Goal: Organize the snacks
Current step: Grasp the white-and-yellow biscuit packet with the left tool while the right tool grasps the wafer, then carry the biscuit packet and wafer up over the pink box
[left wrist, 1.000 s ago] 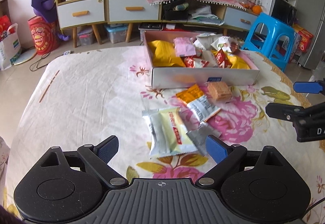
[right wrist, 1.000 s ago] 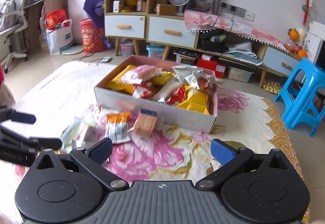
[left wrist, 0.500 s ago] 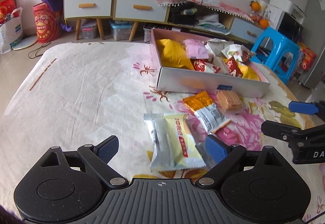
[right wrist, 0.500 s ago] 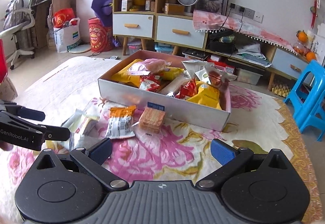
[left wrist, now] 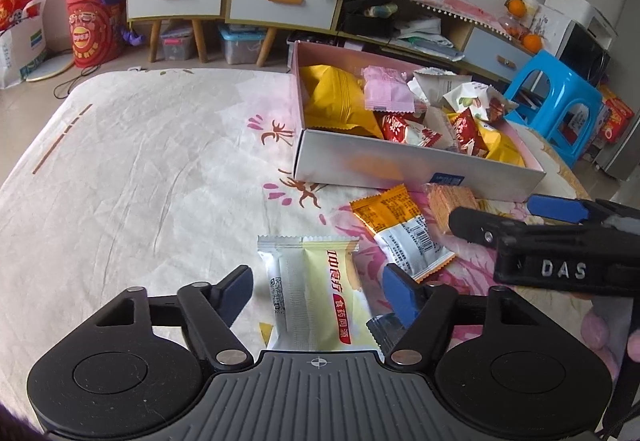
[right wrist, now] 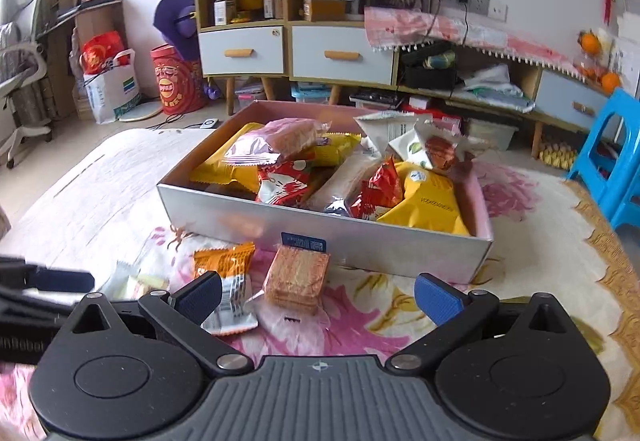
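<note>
The left gripper (left wrist: 318,291) has just been closing around the yellow-white packet (left wrist: 320,297) at six o'clock — not yet clamped; the right gripper (right wrist: 318,295), jaws apart, frames the wafer pack (right wrist: 298,275) below the box (right wrist: 360,241).

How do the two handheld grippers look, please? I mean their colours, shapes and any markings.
Both are black plastic. The left gripper and the right gripper each have two angled fingers with blue pads, two round housings with silver pivot bolts, and a grey ribbed plate bearing a small crosshair mark. Raised letters "DAS" show on the right gripper's side.
</note>
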`<state>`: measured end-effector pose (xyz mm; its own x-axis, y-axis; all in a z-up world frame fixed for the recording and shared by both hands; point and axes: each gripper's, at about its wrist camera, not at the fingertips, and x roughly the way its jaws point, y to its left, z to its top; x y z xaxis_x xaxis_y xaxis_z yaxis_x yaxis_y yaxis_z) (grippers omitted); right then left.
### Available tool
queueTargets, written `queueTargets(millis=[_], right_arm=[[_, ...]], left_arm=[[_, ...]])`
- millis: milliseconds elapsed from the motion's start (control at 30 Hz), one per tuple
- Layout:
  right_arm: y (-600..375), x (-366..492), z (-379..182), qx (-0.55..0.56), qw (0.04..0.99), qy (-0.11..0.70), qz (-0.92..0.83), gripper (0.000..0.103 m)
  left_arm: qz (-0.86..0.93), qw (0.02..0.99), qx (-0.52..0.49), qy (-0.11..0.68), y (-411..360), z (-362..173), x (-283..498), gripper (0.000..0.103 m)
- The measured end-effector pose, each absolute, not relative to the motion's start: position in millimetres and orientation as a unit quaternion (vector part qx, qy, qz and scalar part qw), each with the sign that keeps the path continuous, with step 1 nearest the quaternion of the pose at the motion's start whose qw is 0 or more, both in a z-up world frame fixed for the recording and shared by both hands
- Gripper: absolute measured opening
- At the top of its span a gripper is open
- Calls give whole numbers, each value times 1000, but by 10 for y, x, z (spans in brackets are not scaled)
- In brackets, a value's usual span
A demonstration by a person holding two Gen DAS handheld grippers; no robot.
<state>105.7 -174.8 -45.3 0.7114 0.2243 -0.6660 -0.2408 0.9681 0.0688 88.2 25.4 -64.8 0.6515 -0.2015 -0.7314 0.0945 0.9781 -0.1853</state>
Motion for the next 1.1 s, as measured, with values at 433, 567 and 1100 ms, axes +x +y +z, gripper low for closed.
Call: queueTargets(millis=[433, 567, 1100], right_arm=[[-1758, 1218, -580, 5, 917, 381, 118, 44], [-1762, 1241, -585, 4, 913, 389, 119, 28], [-1729, 1192, -445, 8, 910, 394, 131, 26]], left_arm=[[-76, 906, -49, 413, 350, -675, 908, 45], [-70, 906, -51, 414, 388, -671, 919, 45], [-63, 904, -57, 420, 458, -658, 935, 44]])
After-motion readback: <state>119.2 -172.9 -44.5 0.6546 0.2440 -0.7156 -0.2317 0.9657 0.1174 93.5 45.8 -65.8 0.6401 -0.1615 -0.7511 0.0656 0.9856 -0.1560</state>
